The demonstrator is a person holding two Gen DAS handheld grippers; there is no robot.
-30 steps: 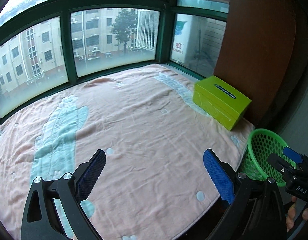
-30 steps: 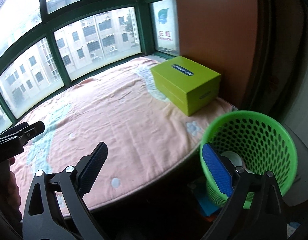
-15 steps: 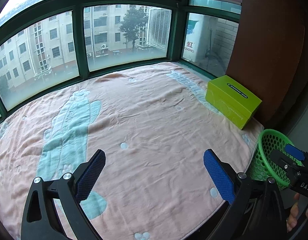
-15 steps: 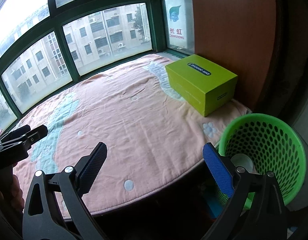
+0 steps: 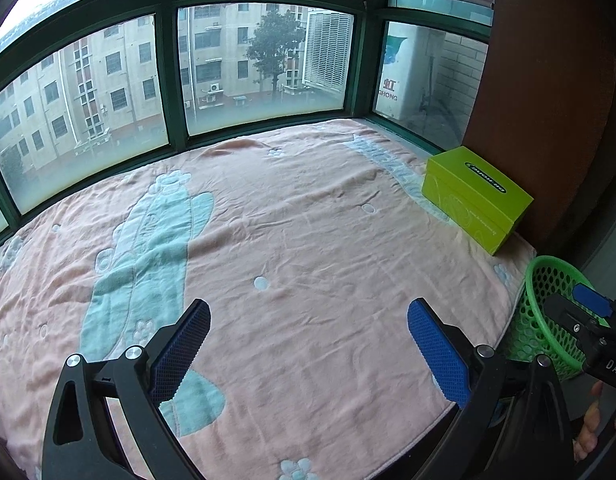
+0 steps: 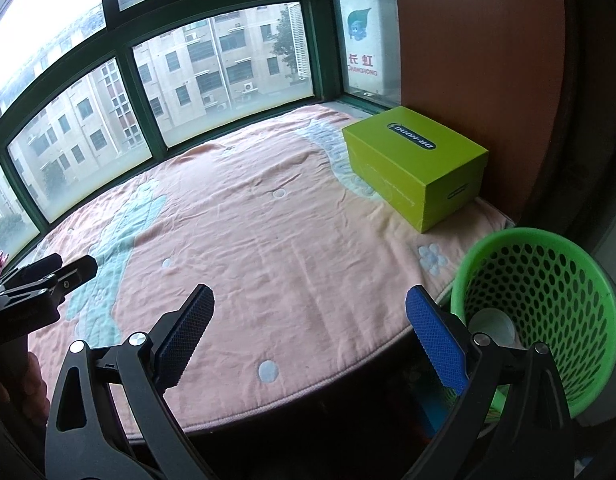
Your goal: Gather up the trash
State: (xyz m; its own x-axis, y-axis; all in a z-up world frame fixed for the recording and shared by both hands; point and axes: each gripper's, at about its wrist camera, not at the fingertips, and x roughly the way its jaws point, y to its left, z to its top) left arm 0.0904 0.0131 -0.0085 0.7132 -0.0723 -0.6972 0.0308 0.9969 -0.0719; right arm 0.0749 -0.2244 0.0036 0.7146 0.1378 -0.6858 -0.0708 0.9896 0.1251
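A green mesh trash basket [image 6: 547, 280] stands on the floor at the right end of the window seat; it also shows in the left wrist view [image 5: 547, 312]. A white round object [image 6: 491, 326] lies inside it. My left gripper [image 5: 308, 344] is open and empty over the pink blanket [image 5: 308, 240]. My right gripper [image 6: 308, 328] is open and empty over the blanket's front edge, left of the basket. The left gripper shows at the left of the right wrist view [image 6: 56, 276]. The right gripper shows at the right of the left wrist view [image 5: 587, 312].
A lime green box [image 6: 415, 164] sits on the blanket [image 6: 268, 232] at the far right, against a brown wall panel [image 6: 479, 60]; it also shows in the left wrist view [image 5: 475, 196]. Green-framed windows [image 5: 172, 80] curve round the back. The seat's front edge drops to a dark floor.
Both grippers have drawn back and up from the seat, so more blanket shows. The basket has slid toward the right edge of both views. Both stay open and empty.
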